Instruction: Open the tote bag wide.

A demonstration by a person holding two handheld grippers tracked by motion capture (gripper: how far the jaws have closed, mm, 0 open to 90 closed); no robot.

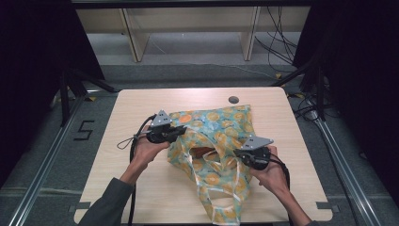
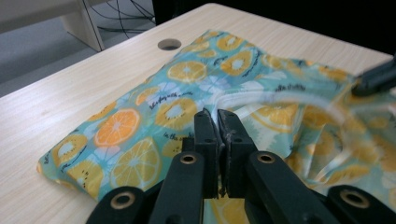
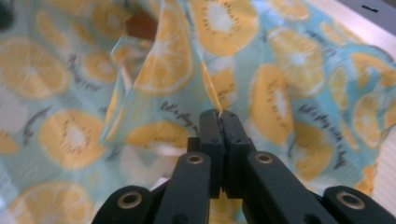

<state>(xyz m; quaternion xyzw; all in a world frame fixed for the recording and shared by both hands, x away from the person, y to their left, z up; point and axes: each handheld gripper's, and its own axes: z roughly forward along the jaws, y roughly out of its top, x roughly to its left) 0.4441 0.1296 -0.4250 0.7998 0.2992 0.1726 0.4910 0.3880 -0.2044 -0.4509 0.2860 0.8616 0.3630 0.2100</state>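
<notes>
**Both grippers pinch the fruit-print bag at its mouth**

A teal fabric bag (image 1: 214, 141) printed with orange and kiwi slices lies crumpled on the pale wooden counter (image 1: 141, 193), between the two grippers. Script runs across the cloth: in the right gripper view one line reads "Rel's play with a..." (image 3: 180, 115), the rest too soft to make out; similar script shows in the left gripper view but cannot be read there.

The left gripper (image 2: 217, 122) has its fingers (image 2: 204, 133) pressed together on a white-edged hem of the bag, cloth lying just ahead of and beneath the tips. The right gripper (image 3: 219, 114) also has its fingers (image 3: 233, 128) fully closed, nipping a raised fold of the fabric that stands up from the tips. In the high view the left gripper (image 1: 175, 133) sits at the bag's left edge and the right gripper (image 1: 241, 153) at its right edge, the open mouth between them.

Inside the mouth, beyond the right fingers and to their left, a dark brown thing (image 3: 140, 25) shows; what it is cannot be told. The bag's white-trimmed handles (image 1: 221, 207) trail toward the person's edge of the counter. A round cable hole (image 2: 169, 44) sits in the counter past the left fingers, beyond the bag's far edge. Black cables (image 1: 277, 44) lie on the floor behind the counter, and a "5" (image 1: 84, 130) is marked on the floor well off to the left gripper's side.
</notes>
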